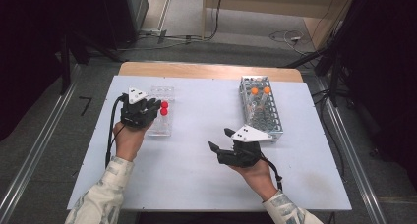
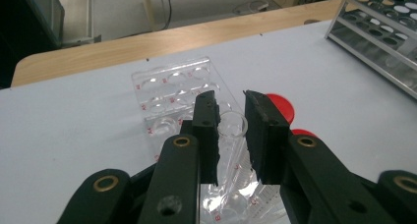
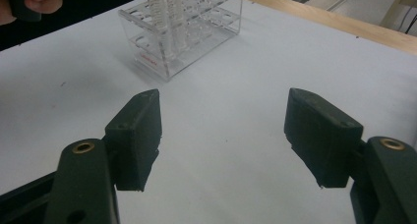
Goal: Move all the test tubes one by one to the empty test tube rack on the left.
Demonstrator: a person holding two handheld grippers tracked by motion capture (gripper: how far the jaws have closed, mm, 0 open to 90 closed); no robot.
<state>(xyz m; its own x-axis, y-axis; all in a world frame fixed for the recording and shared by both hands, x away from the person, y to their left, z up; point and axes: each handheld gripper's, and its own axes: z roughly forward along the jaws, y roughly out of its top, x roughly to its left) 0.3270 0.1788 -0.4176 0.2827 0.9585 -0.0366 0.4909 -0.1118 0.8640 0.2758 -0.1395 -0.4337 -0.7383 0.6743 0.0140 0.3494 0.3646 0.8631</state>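
Note:
My left gripper [image 1: 153, 107] hangs over a clear plastic rack [image 1: 166, 92] at the table's left. In the left gripper view this gripper [image 2: 230, 100] is shut on a clear uncapped tube [image 2: 231, 130] that stands in the clear rack [image 2: 169, 84]. Two red caps [image 2: 282, 106] sit just right of the jaws, and they also mark the rack from above as red caps [image 1: 164, 108]. My right gripper [image 1: 219, 138] rests low over the middle of the table, with its jaws wide apart. In the right gripper view that gripper [image 3: 223, 103] is open with bare table between the fingers.
A metal tube rack [image 1: 269, 126] stands at the right, holding two orange-capped tubes [image 1: 260, 91]. The clear rack [image 3: 189, 25] with tubes in it lies ahead in the right gripper view. The table's wooden far edge [image 1: 206, 70] runs behind both racks.

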